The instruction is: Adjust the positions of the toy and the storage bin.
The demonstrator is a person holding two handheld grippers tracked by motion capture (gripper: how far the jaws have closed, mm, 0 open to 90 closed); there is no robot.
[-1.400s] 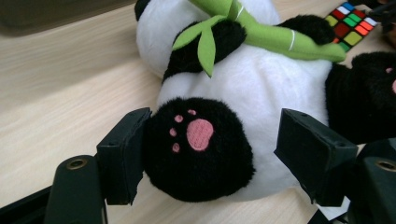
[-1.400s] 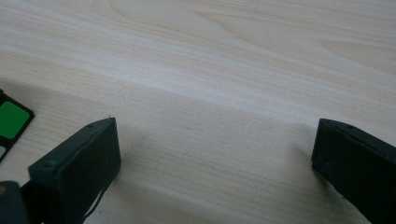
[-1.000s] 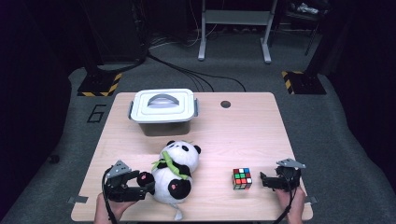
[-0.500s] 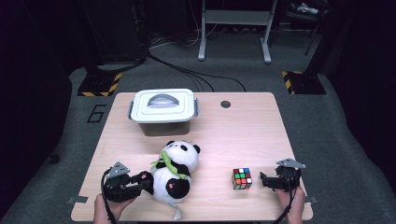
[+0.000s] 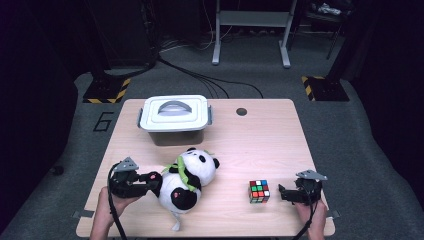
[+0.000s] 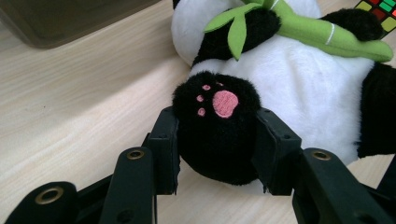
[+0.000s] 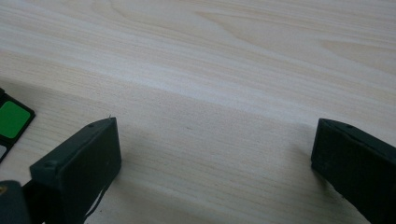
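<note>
A black-and-white plush panda (image 5: 187, 180) with a green bamboo sprig lies on the wooden table (image 5: 260, 145), near its front left. My left gripper (image 5: 152, 181) lies low at the panda's left side. In the left gripper view it (image 6: 217, 149) is shut on the panda's black hind paw (image 6: 219, 126) with pink pads. Its jaws have just been closing onto that paw, then eased a little, and the pads squeeze the plush from both sides. My right gripper (image 5: 281, 194) rests open at the front right, beside a colour cube (image 5: 259, 191). Bare wood shows between its jaws (image 7: 215, 154).
A grey lidded plastic box (image 5: 173, 120) with a handle stands at the back left of the table, behind the panda. A round hole (image 5: 241, 111) sits near the far edge. The cube's green tile (image 7: 11, 121) shows left of the right gripper's jaws.
The left gripper's jaws, wide a second ago, have closed on the panda's paw, and the hand has shifted slightly away from the table's front edge. The right gripper has stayed put.
</note>
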